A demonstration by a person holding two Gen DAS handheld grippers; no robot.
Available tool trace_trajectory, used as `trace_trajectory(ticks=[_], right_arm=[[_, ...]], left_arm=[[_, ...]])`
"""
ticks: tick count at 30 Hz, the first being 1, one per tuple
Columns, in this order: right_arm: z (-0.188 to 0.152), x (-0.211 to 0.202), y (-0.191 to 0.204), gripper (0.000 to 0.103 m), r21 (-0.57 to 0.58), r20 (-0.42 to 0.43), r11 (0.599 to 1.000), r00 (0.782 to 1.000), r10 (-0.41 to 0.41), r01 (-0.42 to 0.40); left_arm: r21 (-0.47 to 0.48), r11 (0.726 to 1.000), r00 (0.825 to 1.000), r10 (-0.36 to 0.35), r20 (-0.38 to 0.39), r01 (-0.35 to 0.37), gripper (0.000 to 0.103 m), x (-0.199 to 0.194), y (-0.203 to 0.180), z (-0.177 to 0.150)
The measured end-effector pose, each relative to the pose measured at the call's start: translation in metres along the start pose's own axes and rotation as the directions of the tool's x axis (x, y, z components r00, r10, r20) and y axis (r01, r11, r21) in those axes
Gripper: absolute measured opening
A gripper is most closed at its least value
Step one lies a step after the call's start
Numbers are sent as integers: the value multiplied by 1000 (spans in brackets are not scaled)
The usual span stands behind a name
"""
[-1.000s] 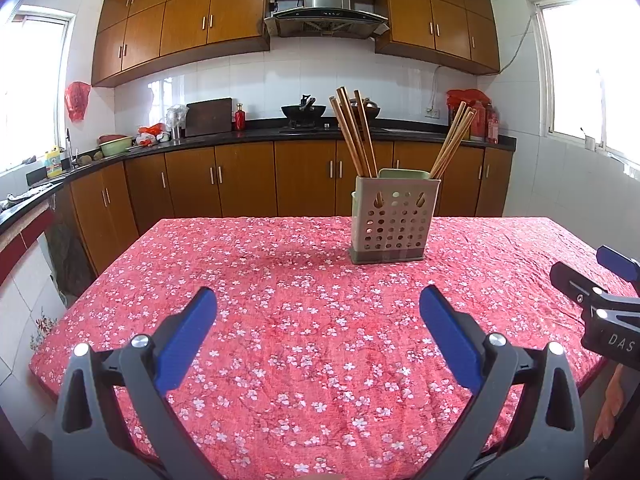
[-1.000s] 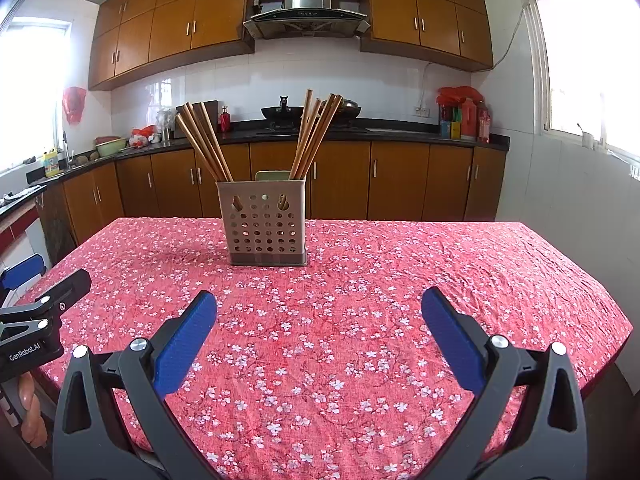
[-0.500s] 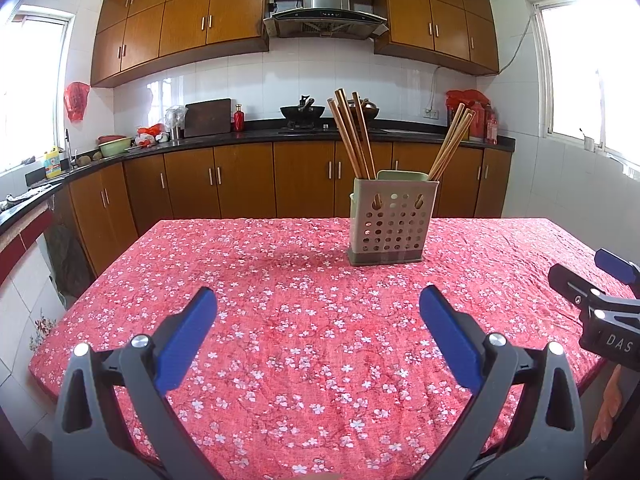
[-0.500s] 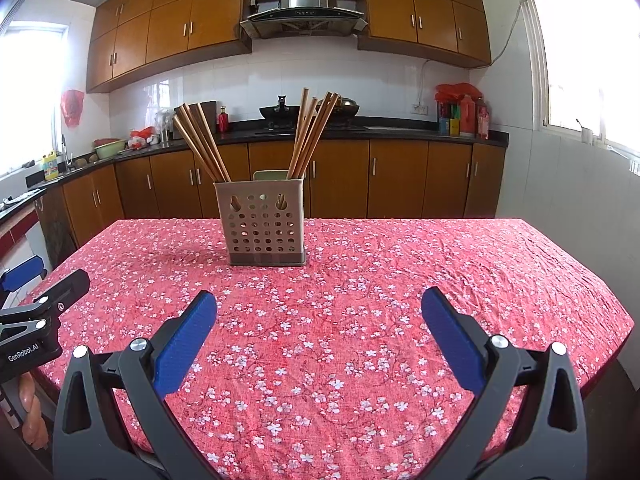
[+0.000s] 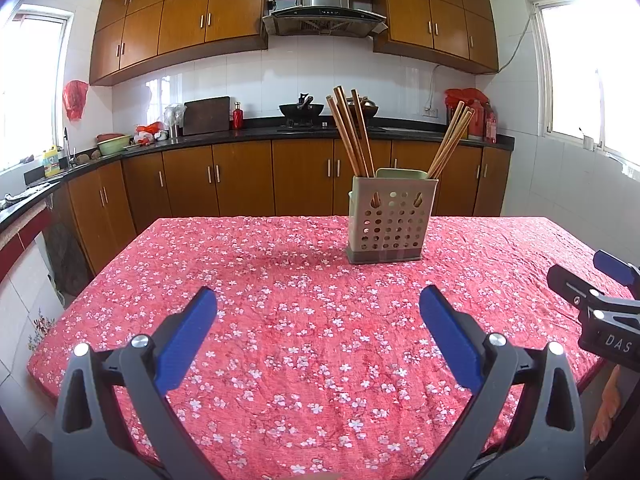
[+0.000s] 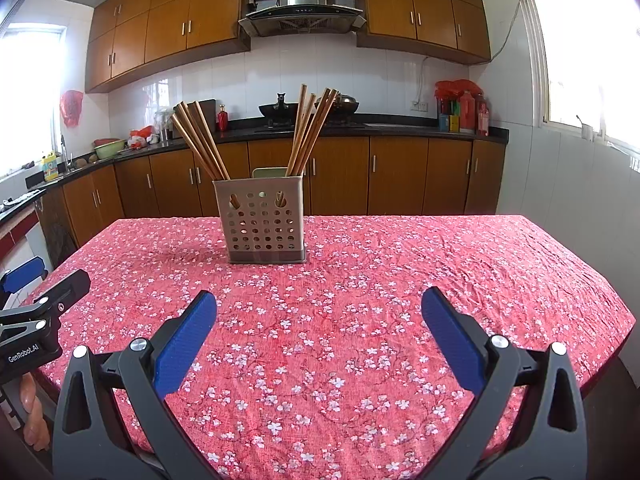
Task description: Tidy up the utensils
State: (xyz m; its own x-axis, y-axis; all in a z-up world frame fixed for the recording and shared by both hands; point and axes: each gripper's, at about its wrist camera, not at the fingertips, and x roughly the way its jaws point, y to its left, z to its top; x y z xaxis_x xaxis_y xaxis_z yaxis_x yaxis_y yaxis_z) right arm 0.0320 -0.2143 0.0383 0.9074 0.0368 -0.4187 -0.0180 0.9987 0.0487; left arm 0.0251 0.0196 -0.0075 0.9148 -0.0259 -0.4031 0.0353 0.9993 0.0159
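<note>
Covering the kitchen table, a floral cloth lies beneath both spread, empty grippers.

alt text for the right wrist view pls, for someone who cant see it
The open right gripper hovers empty over a table under a red floral tablecloth, facing a perforated utensil holder with two bundles of wooden chopsticks leaning apart. The left gripper shows at the left edge; kitchen cabinets and a range hood stand behind.
</note>
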Motion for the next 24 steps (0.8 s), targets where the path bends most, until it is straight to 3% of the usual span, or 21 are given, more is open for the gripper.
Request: trace_trajectory(ticks=[24], right_arm=[[0, 1, -1, 101, 2, -2, 1000, 1000, 1, -1]], left_arm=[[-3, 1000, 1000, 1, -6, -1, 99, 3, 1, -1]])
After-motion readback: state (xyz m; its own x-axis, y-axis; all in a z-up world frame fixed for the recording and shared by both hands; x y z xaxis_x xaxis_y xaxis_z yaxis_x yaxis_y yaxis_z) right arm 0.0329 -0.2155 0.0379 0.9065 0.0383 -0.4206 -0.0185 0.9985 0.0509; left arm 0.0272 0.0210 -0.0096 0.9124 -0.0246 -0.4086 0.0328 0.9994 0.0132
